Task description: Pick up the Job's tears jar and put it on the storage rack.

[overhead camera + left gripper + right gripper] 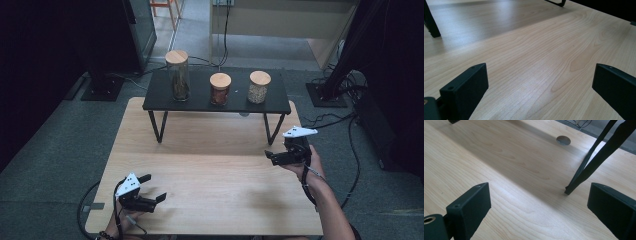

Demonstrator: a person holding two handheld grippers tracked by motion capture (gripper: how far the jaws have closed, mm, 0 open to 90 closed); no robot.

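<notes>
High view: both the left gripper (152, 188) and right gripper (270, 156) (blocky black fingers) gape over the pale-grained wooden table (210, 165).

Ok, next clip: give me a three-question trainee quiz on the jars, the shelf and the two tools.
1. How many jars stand on the black shelf?
2. True or false: the left tool is shut on a jar.
3. Which jar is tallest: A the left jar, B the middle jar, C the right jar?

Key: 1. Three, each with a wooden lid. 2. False; its jaws stand open over the bare wooden table, as do those of the right tool. 3. A.
</notes>
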